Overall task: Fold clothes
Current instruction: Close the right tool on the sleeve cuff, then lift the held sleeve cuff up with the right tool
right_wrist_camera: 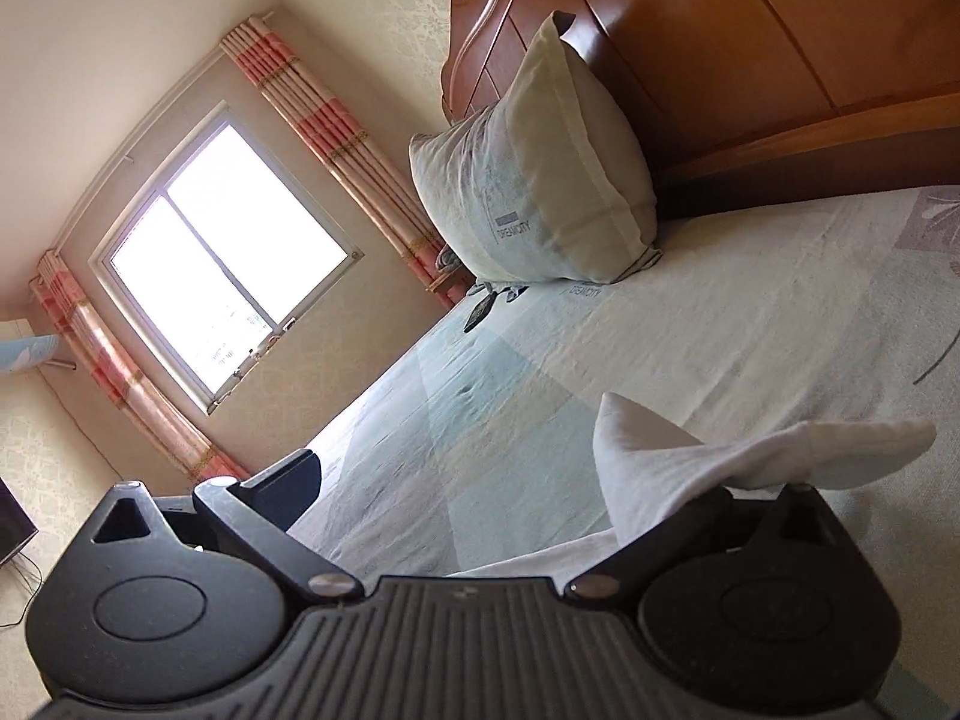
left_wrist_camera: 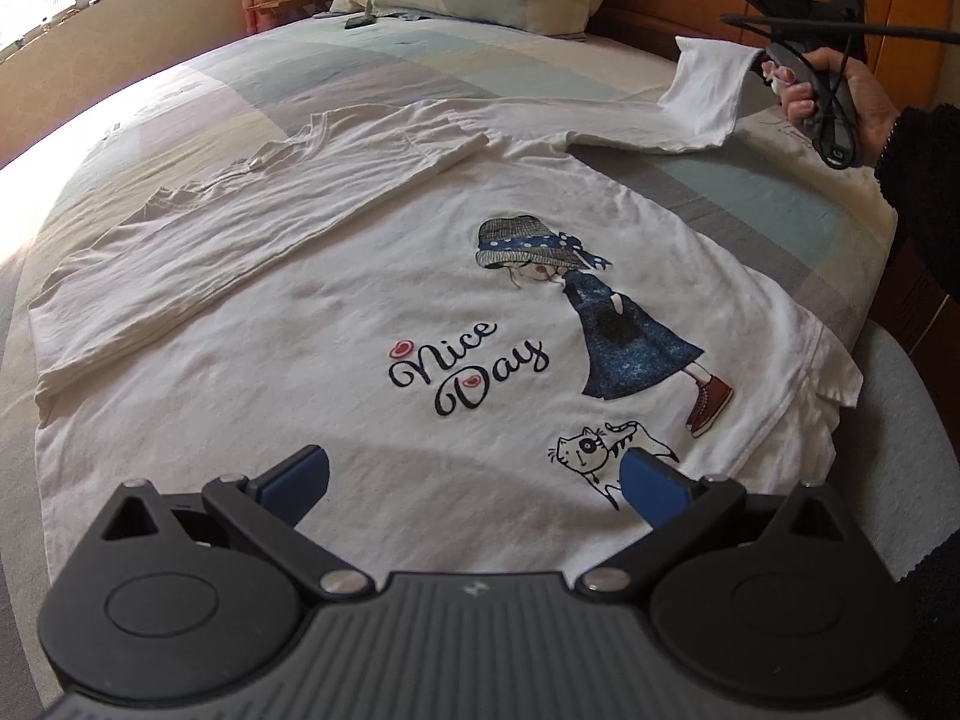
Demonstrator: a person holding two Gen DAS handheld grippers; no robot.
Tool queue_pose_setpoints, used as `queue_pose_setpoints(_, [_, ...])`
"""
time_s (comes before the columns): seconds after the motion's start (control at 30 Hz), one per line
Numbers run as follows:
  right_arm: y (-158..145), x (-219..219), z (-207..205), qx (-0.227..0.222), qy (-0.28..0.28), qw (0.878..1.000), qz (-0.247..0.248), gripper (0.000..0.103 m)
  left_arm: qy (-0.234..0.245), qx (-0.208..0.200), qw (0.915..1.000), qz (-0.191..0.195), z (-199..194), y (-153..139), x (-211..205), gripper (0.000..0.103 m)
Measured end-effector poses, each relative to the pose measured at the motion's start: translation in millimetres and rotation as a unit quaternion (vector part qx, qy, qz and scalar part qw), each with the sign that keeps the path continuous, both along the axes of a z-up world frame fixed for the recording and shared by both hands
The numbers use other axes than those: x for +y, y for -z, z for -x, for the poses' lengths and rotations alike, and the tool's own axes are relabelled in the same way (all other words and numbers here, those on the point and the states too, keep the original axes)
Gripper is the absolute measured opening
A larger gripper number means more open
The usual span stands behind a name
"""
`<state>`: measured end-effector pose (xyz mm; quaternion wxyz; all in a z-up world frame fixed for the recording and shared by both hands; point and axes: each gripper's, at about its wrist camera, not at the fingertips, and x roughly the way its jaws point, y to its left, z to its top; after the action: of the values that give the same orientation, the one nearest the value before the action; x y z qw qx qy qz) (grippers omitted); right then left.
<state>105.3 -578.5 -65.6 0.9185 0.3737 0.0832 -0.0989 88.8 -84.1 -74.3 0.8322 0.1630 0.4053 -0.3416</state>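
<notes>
White shirt (left_wrist_camera: 372,312) print, window (right_wrist_camera: 228,258)

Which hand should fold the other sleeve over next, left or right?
Right. The right gripper is already lifting the sleeve, which drapes over one of its fingers, though its fingers look spread. The left gripper hangs open over the shirt's hem, far from that sleeve.

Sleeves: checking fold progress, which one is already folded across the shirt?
The sleeve lying flat across the shirt, window side. The other sleeve is lifted off the bed at its cuff.
</notes>
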Motion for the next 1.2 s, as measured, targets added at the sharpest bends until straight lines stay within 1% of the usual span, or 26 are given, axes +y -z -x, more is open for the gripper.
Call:
queue_pose_setpoints(0.13, [-24.0, 27.6, -17.3, 0.001, -0.024, 1.0, 0.018, 0.103, 0.008, 0.01, 0.9998, 0.016, -2.6, -6.6, 17.7, 0.102])
queue_pose_setpoints(0.33, [-54.3, 65.6, -43.9, 0.009, -0.047, 0.998, 0.038, 0.103, 0.033, 0.0, 0.9994, 0.0, -1.4, -15.8, 44.6, 0.102])
queue_pose_setpoints(0.47, [-65.7, 89.4, -61.2, 0.009, -0.059, 0.997, 0.044, 0.103, 0.02, -0.002, 0.9998, 0.001, 0.5, -16.0, 65.5, 0.102])
queue_pose_setpoints(0.63, [-73.9, 116.9, -85.8, 0.016, -0.081, 0.995, 0.052, 0.103, 0.001, -0.003, 1.0, 0.003, 2.9, -15.1, 90.6, 0.102])
queue_pose_setpoints(0.73, [-80.1, 134.7, -101.5, 0.013, -0.099, 0.994, 0.054, 0.103, -0.009, 0.001, 1.0, 0.002, 3.6, -11.5, 98.1, 0.102])
queue_pose_setpoints(0.87, [-85.8, 157.4, -120.4, 0.01, -0.117, 0.991, 0.055, 0.103, -0.016, 0.004, 0.9998, 0.009, 3.9, -8.9, 102.1, 0.102])
queue_pose_setpoints(0.97, [-86.4, 172.4, -133.1, 0.008, -0.13, 0.99, 0.048, 0.103, -0.016, 0.009, 0.9997, 0.014, 4.5, -6.8, 103.1, 0.102])
queue_pose_setpoints(1.1, [-83.8, 195.3, -148.4, 0.008, -0.149, 0.988, 0.043, 0.103, -0.015, 0.015, 0.9997, 0.01, 4.1, -3.3, 102.4, 0.102])
queue_pose_setpoints(1.2, [-80.4, 214.3, -159.4, 0.011, -0.166, 0.985, 0.053, 0.103, -0.018, 0.022, 0.9996, 0.002, 4.0, -1.2, 103.7, 0.102])
